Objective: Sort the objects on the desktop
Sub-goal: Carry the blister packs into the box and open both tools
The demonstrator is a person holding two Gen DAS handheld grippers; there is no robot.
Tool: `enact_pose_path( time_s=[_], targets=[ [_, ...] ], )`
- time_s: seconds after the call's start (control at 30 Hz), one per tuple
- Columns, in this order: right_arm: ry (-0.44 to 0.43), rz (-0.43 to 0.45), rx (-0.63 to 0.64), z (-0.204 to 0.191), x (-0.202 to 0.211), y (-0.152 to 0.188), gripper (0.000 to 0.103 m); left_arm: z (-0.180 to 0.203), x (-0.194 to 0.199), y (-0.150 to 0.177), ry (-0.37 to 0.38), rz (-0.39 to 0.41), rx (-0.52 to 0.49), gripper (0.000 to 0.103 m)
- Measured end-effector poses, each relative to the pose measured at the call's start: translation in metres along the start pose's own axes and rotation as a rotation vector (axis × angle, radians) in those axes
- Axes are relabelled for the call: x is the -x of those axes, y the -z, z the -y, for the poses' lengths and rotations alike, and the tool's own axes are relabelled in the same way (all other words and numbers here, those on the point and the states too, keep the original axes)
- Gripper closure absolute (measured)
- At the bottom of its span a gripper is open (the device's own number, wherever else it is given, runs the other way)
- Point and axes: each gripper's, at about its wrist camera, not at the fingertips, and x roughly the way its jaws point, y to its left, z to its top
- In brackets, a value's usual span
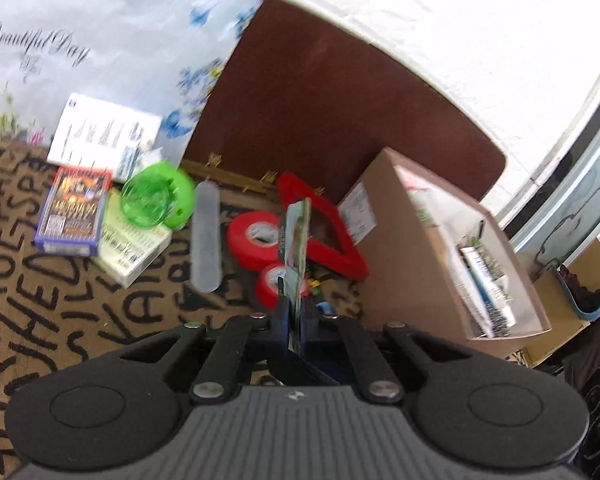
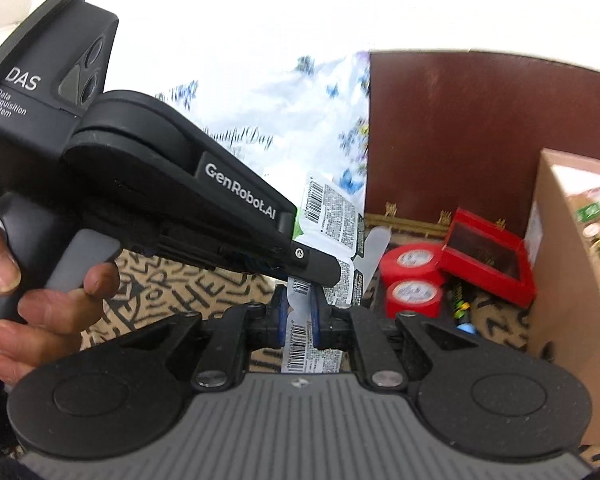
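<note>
My left gripper (image 1: 296, 312) is shut on a thin flat packet (image 1: 298, 236), seen edge-on and held upright above two red tape rolls (image 1: 256, 236). In the right wrist view the same white barcoded packet (image 2: 332, 216) stands in front of me, and my right gripper (image 2: 300, 316) is shut on its lower strip (image 2: 300, 344). The left gripper's body (image 2: 204, 200) reaches in from the left and grips the packet just above my right fingers. A brown cardboard box (image 1: 440, 252) with packets inside stands to the right.
On the patterned cloth (image 1: 40, 312) lie a red tray (image 1: 324, 224), a green round container (image 1: 156, 200), a blue card box (image 1: 74, 212), a white box (image 1: 136, 248), a clear oblong piece (image 1: 206, 236) and white leaflet (image 1: 104, 132). A dark brown board (image 1: 340, 100) stands behind.
</note>
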Motion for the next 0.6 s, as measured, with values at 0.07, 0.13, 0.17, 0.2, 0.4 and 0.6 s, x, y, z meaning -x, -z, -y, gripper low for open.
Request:
enact_pose_path(
  time_s=[0.07,0.13,0.17,0.2,0.4,0.6],
  targets=[
    [0.009,0.029,0.003,0.002,0.011,-0.004,0.093,0.016,0.005,-0.001,0.004,0.023,-0.026,0.101],
    [0.019,0.061,0.003,0.005,0.023,-0.009,0.093,0.030,0.011,-0.003,0.012,0.041,-0.044,0.101],
    [0.025,0.076,0.001,0.008,0.023,-0.013,0.093,0.038,0.013,-0.005,0.018,0.052,-0.055,0.101],
    [0.031,0.092,-0.001,0.011,0.029,-0.015,0.093,0.044,0.016,-0.007,0.024,0.061,-0.065,0.101],
    [0.085,0.189,0.005,0.027,0.072,-0.030,0.093,0.093,0.024,-0.017,0.077,0.112,-0.135,0.101],
    [0.186,0.245,0.027,0.056,0.105,-0.037,0.093,0.140,0.003,-0.020,0.167,0.106,-0.176,0.101]
  ],
)
